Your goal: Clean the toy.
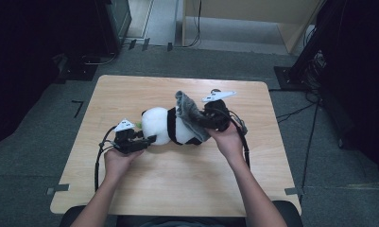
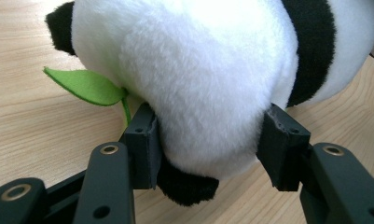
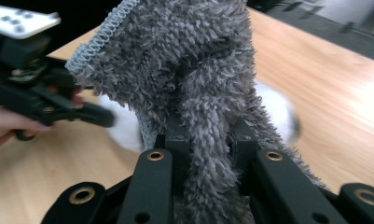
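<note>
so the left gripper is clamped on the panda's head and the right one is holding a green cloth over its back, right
Not quite: the cloth is grey, not green, as the right gripper view shows. The only green there is the small leaf by the panda. The rest holds: the left gripper is clamped on the panda's head, and the right gripper holds the cloth over its back.

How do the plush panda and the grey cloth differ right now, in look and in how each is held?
The plush panda is black and white, rounded and stuffed; the grey cloth is one shaggy, limp sheet. The panda lies on the table, squeezed by the left gripper; the cloth is lifted and bunched in the right gripper, draping against the panda. Both are soft and fuzzy.
</note>
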{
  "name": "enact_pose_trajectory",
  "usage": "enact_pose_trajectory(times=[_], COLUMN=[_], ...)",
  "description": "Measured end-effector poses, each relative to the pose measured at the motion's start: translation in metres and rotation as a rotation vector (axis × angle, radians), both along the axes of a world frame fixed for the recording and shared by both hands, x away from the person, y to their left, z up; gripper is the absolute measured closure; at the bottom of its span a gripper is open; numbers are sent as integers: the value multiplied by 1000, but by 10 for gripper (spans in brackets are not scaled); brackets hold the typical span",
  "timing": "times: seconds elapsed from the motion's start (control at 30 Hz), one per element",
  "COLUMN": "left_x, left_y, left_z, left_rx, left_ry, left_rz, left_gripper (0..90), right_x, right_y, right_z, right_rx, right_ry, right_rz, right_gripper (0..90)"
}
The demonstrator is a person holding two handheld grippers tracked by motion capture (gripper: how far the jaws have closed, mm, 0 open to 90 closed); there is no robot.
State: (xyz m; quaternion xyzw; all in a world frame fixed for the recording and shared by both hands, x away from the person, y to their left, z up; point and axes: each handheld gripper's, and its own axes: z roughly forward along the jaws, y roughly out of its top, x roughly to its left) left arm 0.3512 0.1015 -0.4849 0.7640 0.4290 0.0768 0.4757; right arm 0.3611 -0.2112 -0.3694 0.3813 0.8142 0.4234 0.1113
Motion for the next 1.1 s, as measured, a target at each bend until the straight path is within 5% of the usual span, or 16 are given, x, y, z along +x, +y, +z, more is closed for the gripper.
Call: enact_pose_trajectory(times=[0.33, 0.53, 0.73, 1.1], left_x=[0, -1, 0, -1], left_y=[-1, 0, 0, -1], left_z=[1, 1, 0, 0], left_rx=[1, -6, 5, 5], left_ry=[1, -1, -1, -1], left_rz=[1, -3, -3, -10], left_gripper=[462, 463, 467, 479], right_x=[-7, -5, -4, -15], right_y=[67, 95, 95, 63], right_z=[-27, -50, -67, -63], right_rx=[-10, -18, -27, -71], right_ry=[43, 58, 27, -3], right_rz=[155, 197, 212, 182], right_gripper=[757, 753, 752, 746])
